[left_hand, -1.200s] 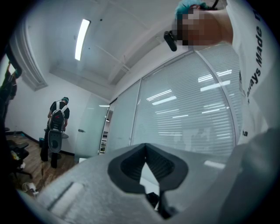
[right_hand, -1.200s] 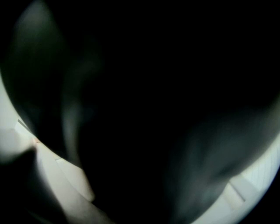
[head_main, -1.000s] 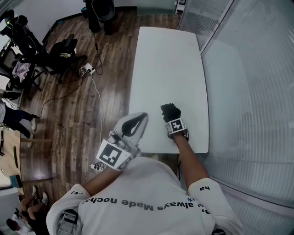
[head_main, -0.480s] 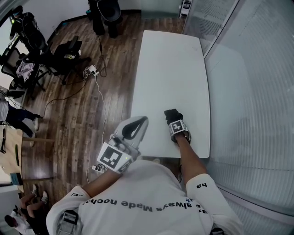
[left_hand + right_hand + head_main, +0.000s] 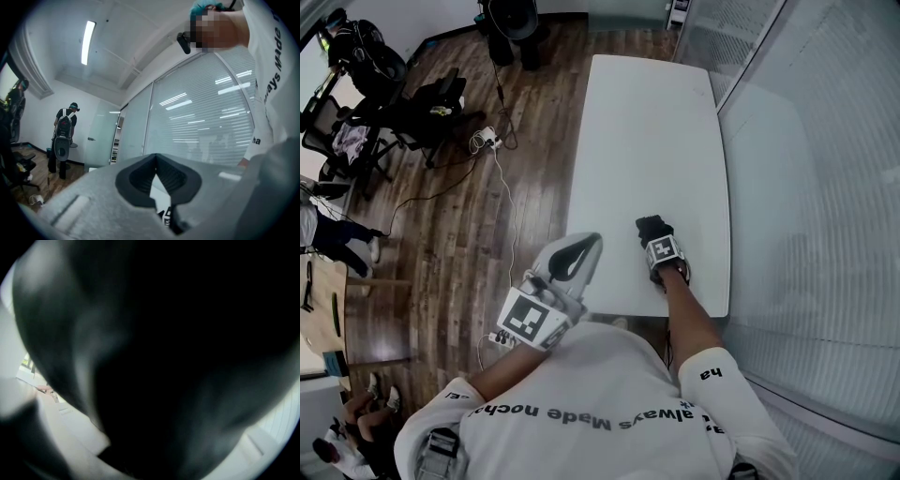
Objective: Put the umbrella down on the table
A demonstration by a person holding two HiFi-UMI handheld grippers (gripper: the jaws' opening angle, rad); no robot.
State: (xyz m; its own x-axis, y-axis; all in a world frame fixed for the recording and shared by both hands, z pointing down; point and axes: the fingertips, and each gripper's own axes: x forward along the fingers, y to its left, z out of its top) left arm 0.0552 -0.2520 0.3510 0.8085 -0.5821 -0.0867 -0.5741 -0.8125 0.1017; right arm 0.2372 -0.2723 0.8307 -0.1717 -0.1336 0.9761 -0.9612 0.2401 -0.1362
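A folded black umbrella [image 5: 648, 224] rests low on the white table [image 5: 647, 112], near its front right part. My right gripper [image 5: 652, 231] points steeply down over it, its marker cube facing up. Its jaws are opening with the umbrella still between them. The umbrella's dark fabric [image 5: 164, 352] fills nearly the whole right gripper view and hides the jaws. My left gripper [image 5: 592, 240] is held level off the table's front left edge. In the left gripper view it [image 5: 156, 158] is shut and holds nothing.
A glass wall with blinds [image 5: 825, 187] runs along the table's right side. To the left lies wooden floor [image 5: 441, 244] with cables, a power strip [image 5: 483, 142] and office chairs [image 5: 412, 103]. A person with a backpack [image 5: 63, 136] stands far off.
My right gripper has sunk a little toward the table with the umbrella and then stopped. The left gripper has stayed where it was.
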